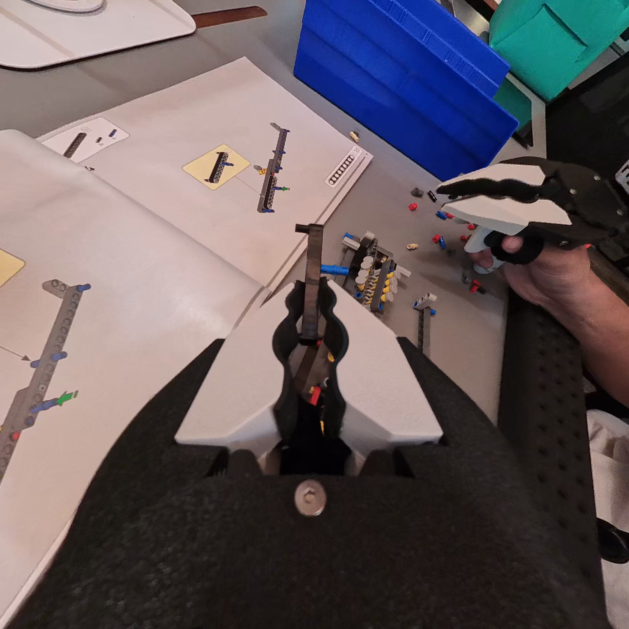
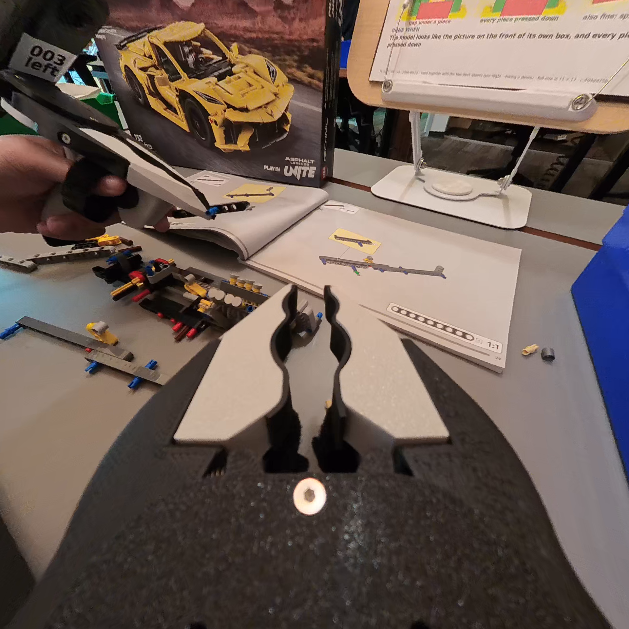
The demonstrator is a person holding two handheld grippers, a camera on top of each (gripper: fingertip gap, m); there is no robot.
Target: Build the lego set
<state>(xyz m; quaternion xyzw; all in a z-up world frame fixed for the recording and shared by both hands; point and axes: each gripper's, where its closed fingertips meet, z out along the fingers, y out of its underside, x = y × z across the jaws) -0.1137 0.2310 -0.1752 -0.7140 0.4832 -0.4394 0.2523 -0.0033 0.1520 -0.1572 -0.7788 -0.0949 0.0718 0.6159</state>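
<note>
My left gripper [image 1: 312, 284] is shut on a black beam [image 1: 313, 258] that sticks out past its fingertips, with a pin at the far end. In the right wrist view the left gripper [image 2: 207, 211] holds this black beam [image 2: 231, 206], with a blue pin [image 2: 211, 213] in it, above the open instruction booklet [image 2: 391, 292]. My right gripper [image 2: 309, 292] is open and empty, hovering over the table near the partly built assembly [image 2: 190, 292]. It also shows in the left wrist view [image 1: 442, 198], held by a hand above loose pins [image 1: 439, 238].
A long grey beam with blue pins [image 2: 92, 347] and a yellow piece [image 2: 102, 332] lie left of the assembly. The set's box [image 2: 221, 92] and a document stand [image 2: 452, 190] stand at the back. A blue bin [image 2: 606, 306] is at right, with a tan pin [image 2: 530, 349] and dark bush [image 2: 548, 354] near it. My right fingertips sit around 15 cm from my left ones.
</note>
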